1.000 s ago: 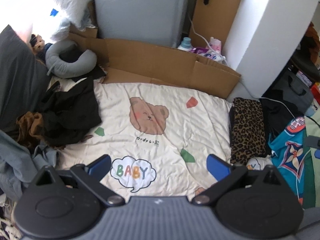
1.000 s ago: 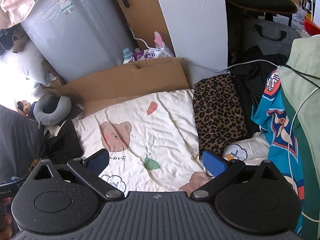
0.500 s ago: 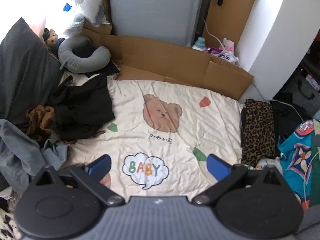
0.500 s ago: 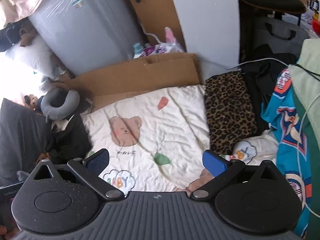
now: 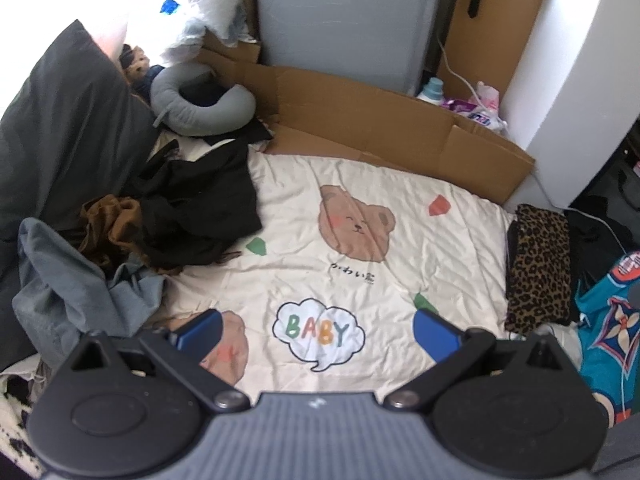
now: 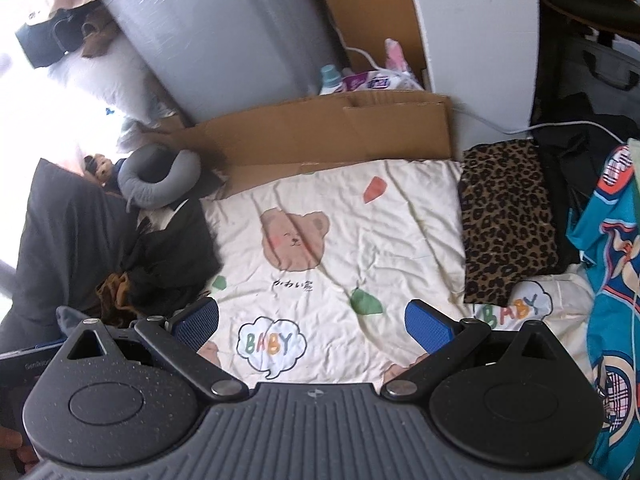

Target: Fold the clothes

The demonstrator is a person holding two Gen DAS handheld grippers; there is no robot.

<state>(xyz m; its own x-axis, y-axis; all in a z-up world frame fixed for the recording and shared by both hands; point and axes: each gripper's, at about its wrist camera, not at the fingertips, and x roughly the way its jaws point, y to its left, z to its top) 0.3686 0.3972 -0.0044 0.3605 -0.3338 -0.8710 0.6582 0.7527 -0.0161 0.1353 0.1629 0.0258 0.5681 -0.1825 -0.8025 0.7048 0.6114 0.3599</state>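
Both claws are up over the bed and I've got nothing in hand: the left claw (image 5: 316,330) has its blue pads spread wide with only the cream bear blanket (image 5: 360,256) showing between them, and the right claw (image 6: 312,322) is just as wide and just as empty. The clothes to fold sit ahead and off to the left of my left claw: a black garment (image 5: 200,208) slumped in a heap, a brown piece (image 5: 108,224) tangled against its near edge, and a grey-blue garment (image 5: 72,284) bunched closest to my left pad. Ahead and to the right of the right claw lies a leopard-print piece (image 6: 504,220), flat and squared off, which I'd judge is already folded. The open blanket straight ahead of both claws looks like my folding space. My read on handling: all of this is soft, light cloth that will droop and drag the moment I lift it, and the black heap may pull the brown one along since they touch. I'd pinch an outer hem or a shoulder seam rather than the bulk, where the pads can close on a thin doubled edge. I can't tell which end of the black garment is which from here.
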